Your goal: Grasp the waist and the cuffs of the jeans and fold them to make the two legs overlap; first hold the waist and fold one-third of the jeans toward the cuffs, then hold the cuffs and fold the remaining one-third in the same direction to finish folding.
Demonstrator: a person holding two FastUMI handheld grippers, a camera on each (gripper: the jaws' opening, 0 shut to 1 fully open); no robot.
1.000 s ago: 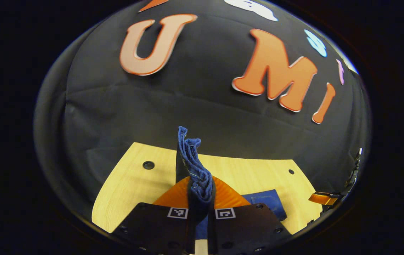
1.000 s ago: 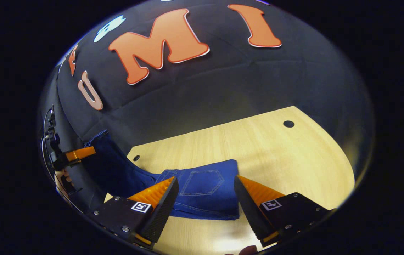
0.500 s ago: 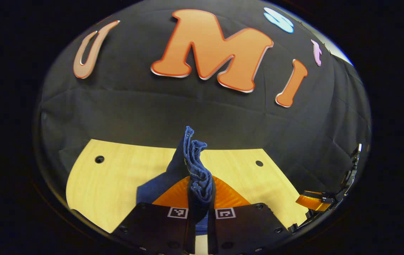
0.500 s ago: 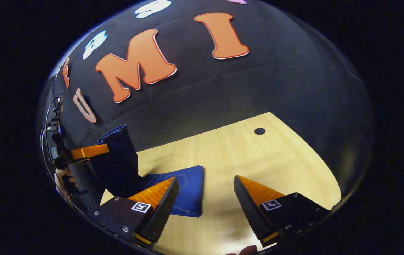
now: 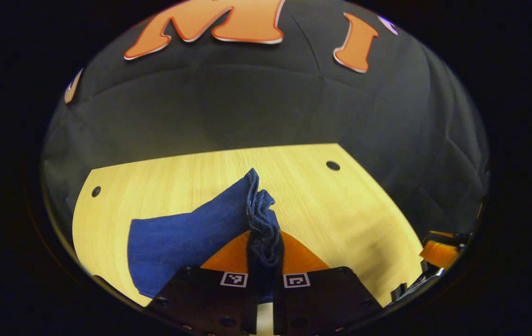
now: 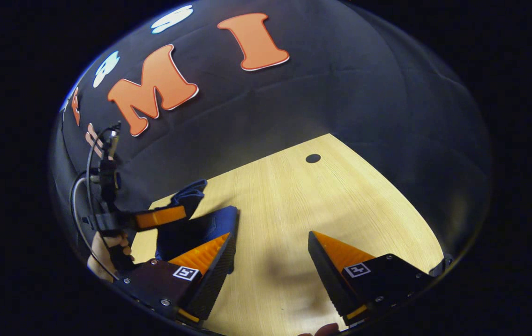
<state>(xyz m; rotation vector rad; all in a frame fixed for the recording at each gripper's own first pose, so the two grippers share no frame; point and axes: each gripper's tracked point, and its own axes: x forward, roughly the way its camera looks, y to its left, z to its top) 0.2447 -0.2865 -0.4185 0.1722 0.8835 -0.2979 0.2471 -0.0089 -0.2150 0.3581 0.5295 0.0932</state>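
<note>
Here we hold the left gripper [image 5: 265,261] pinched on a bunched edge of the jeans [image 5: 186,238], which trail down and leftward from it onto the table [image 5: 340,210]. Farther right, our right gripper [image 6: 270,261] hovers spread and empty, the jeans lying just left of its fingers.

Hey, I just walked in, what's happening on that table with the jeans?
A person is folding a pair of blue jeans on a wooden table, with a handheld claw in each hand. The left claw is shut on a bunched edge of the denim, held just above the tabletop, and the rest of the fabric trails down to the table on one side. The right claw is open and holds nothing, hovering over bare wood beside the jeans. The fold is not finished.
</note>
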